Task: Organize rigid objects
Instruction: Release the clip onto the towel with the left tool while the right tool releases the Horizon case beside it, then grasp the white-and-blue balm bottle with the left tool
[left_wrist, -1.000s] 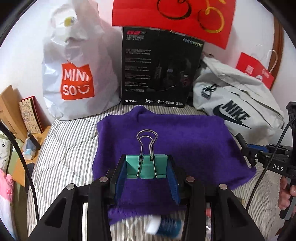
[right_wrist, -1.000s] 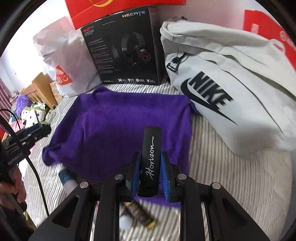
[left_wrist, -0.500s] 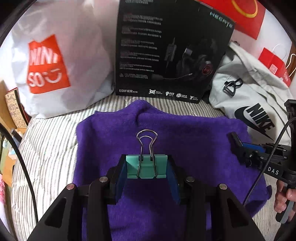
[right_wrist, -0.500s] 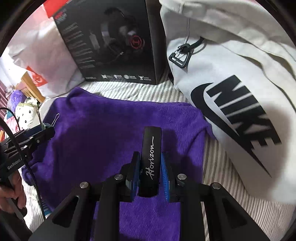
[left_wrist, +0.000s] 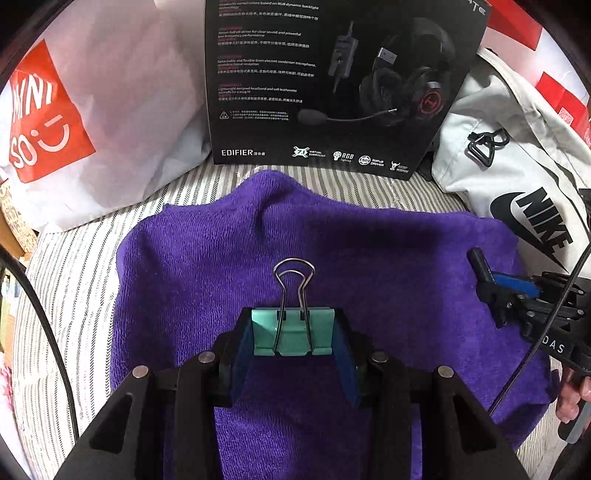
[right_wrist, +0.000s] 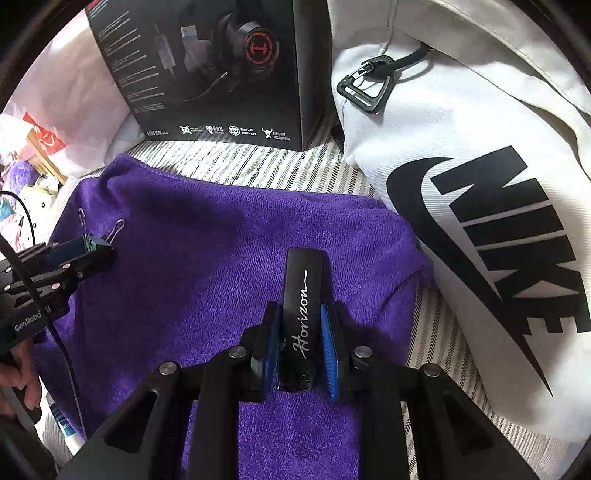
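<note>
My left gripper (left_wrist: 293, 332) is shut on a teal binder clip (left_wrist: 291, 334) with silver wire handles, held just above the purple towel (left_wrist: 388, 266). It also shows at the left of the right wrist view (right_wrist: 92, 247). My right gripper (right_wrist: 300, 345) is shut on a black bar printed "Horizon" (right_wrist: 303, 306), held low over the towel's right part (right_wrist: 184, 277). The right gripper appears at the right edge of the left wrist view (left_wrist: 491, 284).
A black Edifier headset box (left_wrist: 332, 85) stands behind the towel. A white Miniso bag (left_wrist: 92, 110) is at back left, a white Nike bag (right_wrist: 480, 184) on the right. The striped bed sheet (left_wrist: 74, 295) surrounds the towel. A small tube (right_wrist: 64, 428) lies at the towel's near left edge.
Both grippers have moved forward and lower over the towel, toward the headset box, each still holding its object.
</note>
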